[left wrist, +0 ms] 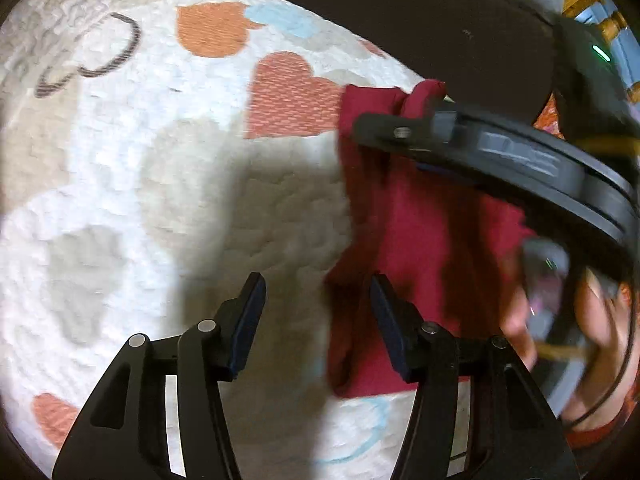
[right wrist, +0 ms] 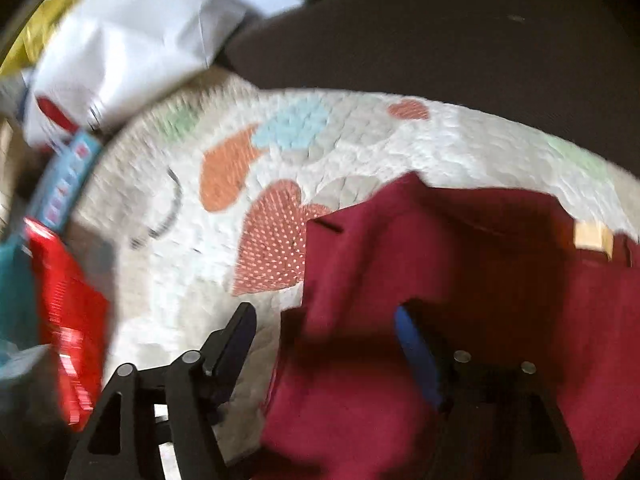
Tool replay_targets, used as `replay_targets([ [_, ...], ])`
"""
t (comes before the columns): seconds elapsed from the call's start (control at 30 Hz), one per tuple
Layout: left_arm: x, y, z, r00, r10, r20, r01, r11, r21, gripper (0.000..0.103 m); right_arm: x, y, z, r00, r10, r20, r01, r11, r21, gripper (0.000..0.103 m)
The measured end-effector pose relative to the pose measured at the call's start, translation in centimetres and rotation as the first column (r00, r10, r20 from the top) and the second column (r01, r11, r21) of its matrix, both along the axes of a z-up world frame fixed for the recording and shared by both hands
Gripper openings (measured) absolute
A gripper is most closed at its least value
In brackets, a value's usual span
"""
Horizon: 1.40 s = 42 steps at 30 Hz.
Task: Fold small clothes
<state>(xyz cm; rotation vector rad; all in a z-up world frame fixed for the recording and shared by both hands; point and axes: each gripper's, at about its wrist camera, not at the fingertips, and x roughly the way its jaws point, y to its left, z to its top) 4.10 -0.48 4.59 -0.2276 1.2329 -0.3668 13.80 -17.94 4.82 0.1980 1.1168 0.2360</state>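
At the bottom of the left wrist view, the left gripper (left wrist: 316,300) stands with its fingers spread wide and nothing between them; the right-hand finger overlaps the left edge of the red garment (left wrist: 420,220), but no cloth is pinched. Likewise, at the bottom of the right wrist view, the right gripper (right wrist: 324,324) has its fingers wide apart, with the garment's near left corner lying in the gap and not clamped.

Further up, the red garment (right wrist: 460,280) lies on the heart-patterned quilt (right wrist: 320,148), filling the centre right of the right view. It seems already doubled at least once: a layered edge shows on its left side, and a pale tag (right wrist: 592,236) sits at its far right edge. In the left view its upper end is bunched, part hidden by the right gripper's dark body crossing the upper right.

My judgement is that folding is partway: one fold appears made, the bunched end wants smoothing, and at least one more fold remains.

Farthest off, in the upper left of the right view, blurred red packaging (right wrist: 68,320) and white paper (right wrist: 132,28) lie beyond the quilt.
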Motion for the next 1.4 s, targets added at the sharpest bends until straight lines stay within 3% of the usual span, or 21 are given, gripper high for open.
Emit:
replay_targets([
  [0.1,-0.2,1.1,0.4,1.000,-0.009,0.014,0.008,1.000,0.027,0.055,1.6,1.8,-1.6,1.000,0.014,-0.012,-0.016,0.980,-0.197,0.076],
  [0.17,0.0,1.5,0.6,1.000,0.016,0.020,-0.016,1.000,-0.004,0.055,2.3,2.6,-2.4,1.000,0.028,-0.005,-0.028,0.956,-0.292,0.077],
  [0.23,0.0,1.1,0.8,1.000,0.004,0.017,-0.003,0.999,-0.035,0.055,1.9,3.0,-2.4,0.998,0.052,0.025,-0.040,0.935,-0.352,0.062],
  [0.27,-0.2,0.7,1.1,1.000,-0.010,0.026,0.011,0.999,-0.035,0.055,1.5,2.8,-1.9,0.996,0.074,0.046,-0.054,0.942,-0.332,0.057],
  [0.33,-0.5,-0.3,1.7,0.998,-0.041,0.055,0.042,0.999,-0.017,0.055,0.7,1.3,-1.2,0.995,0.077,0.069,-0.056,0.965,-0.256,0.032],
  [0.43,-1.1,-2.1,2.4,0.991,-0.081,0.106,0.079,0.997,0.022,0.055,-0.5,-2.9,0.3,0.996,0.001,0.086,0.001,1.000,-0.021,0.027],
  [0.53,-0.8,-3.4,2.6,0.989,-0.077,0.130,0.078,0.997,-0.002,0.055,-1.8,-5.6,1.1,0.994,-0.036,0.101,0.025,0.993,0.116,0.026],
  [0.63,-0.1,-5.1,2.0,0.991,-0.069,0.117,0.074,0.996,-0.039,0.055,-2.5,-6.7,1.3,0.994,-0.060,0.090,0.043,0.982,0.184,0.025],
  [0.8,0.7,-6.8,0.8,0.993,-0.081,0.089,0.090,0.990,-0.105,0.057,-2.8,-7.5,1.6,0.994,-0.080,0.073,0.060,0.967,0.248,0.025],
  [0.9,0.9,-6.3,0.2,0.997,-0.079,0.019,0.081,0.985,-0.153,0.053,-2.0,-7.7,0.7,0.995,-0.089,0.051,0.071,0.957,0.282,0.025],
  [0.97,0.3,-6.2,1.0,0.992,-0.123,0.011,0.123,0.982,-0.146,0.052,-1.9,-7.7,0.3,0.995,-0.094,0.045,0.077,0.952,0.297,0.025],
  [1.03,-0.9,-6.1,2.5,0.980,-0.184,0.072,0.191,0.976,-0.104,0.052,-1.7,-7.7,0.0,0.994,-0.098,0.037,0.082,0.948,0.309,0.025],
  [1.1,-1.7,-6.4,3.0,0.965,-0.237,0.111,0.245,0.968,-0.057,0.060,-1.4,-7.9,-0.2,0.994,-0.105,0.017,0.093,0.939,0.332,0.025],
  [1.17,-1.9,-6.4,2.5,0.961,-0.258,0.098,0.265,0.963,-0.058,0.071,-1.2,-8.1,-0.4,0.994,-0.112,-0.001,0.105,0.929,0.355,0.025],
  [1.3,-1.9,-6.9,0.9,0.965,-0.261,0.025,0.261,0.965,0.011,0.071,-1.3,-8.3,-0.8,0.992,-0.123,-0.010,0.117,0.918,0.380,0.025],
  [1.4,-2.7,-7.4,1.4,0.951,-0.304,0.058,0.302,0.953,0.029,0.071,-1.4,-8.2,-0.7,0.993,-0.118,-0.001,0.109,0.920,0.376,0.025],
])
